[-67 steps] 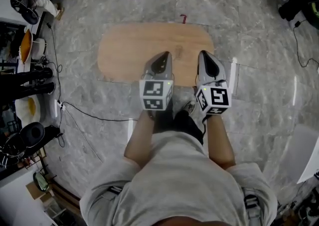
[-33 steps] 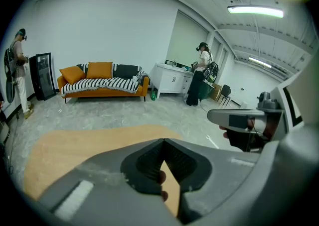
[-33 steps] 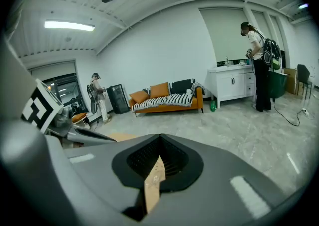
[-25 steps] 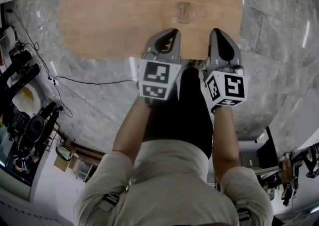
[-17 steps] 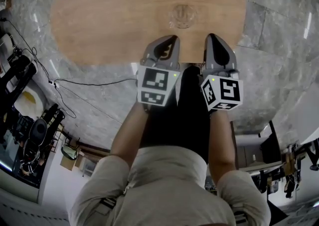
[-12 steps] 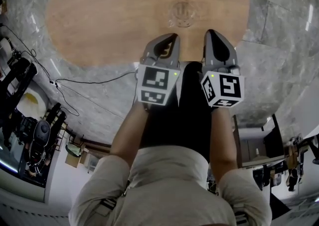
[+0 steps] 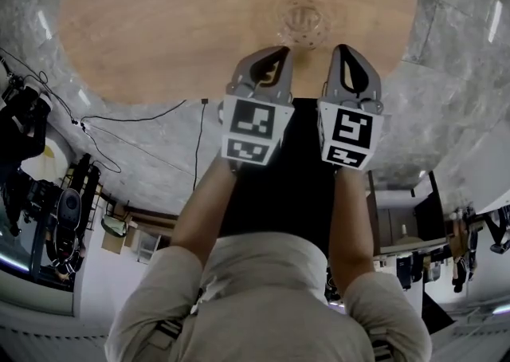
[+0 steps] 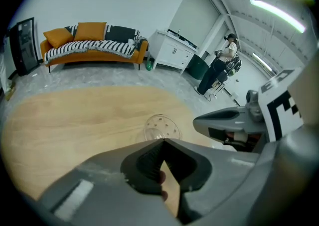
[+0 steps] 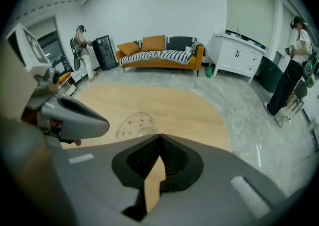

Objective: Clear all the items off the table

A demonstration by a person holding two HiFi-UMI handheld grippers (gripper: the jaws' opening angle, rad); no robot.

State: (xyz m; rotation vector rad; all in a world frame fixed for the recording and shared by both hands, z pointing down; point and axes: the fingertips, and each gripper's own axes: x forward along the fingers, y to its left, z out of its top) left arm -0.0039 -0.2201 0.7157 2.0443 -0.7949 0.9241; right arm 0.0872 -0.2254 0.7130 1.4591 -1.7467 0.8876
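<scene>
A clear glass bowl (image 7: pixel 304 21) with small dots stands alone on the oval wooden table (image 7: pixel 159 25); it also shows as the bowl (image 8: pixel 162 129) in the left gripper view and the bowl (image 9: pixel 136 123) in the right gripper view. My left gripper (image 7: pixel 279 51) and right gripper (image 7: pixel 341 49) hover side by side at the table's near edge, just short of the bowl. Both are shut with nothing between their tips, as the left gripper (image 8: pixel 163 141) and right gripper (image 9: pixel 159 136) show in their own views.
Grey marble floor surrounds the table. An orange sofa (image 9: pixel 158 51) and white cabinets (image 9: pixel 238 54) line the far wall. A person (image 8: pixel 220 68) stands to the right, another person (image 9: pixel 82 51) at the left by a black cabinet. Cables (image 7: pixel 135 121) trail on the floor at left.
The person has stepped closer to the table, which now fills the top of the head view. Both grippers have come up to its near edge, still shut.
</scene>
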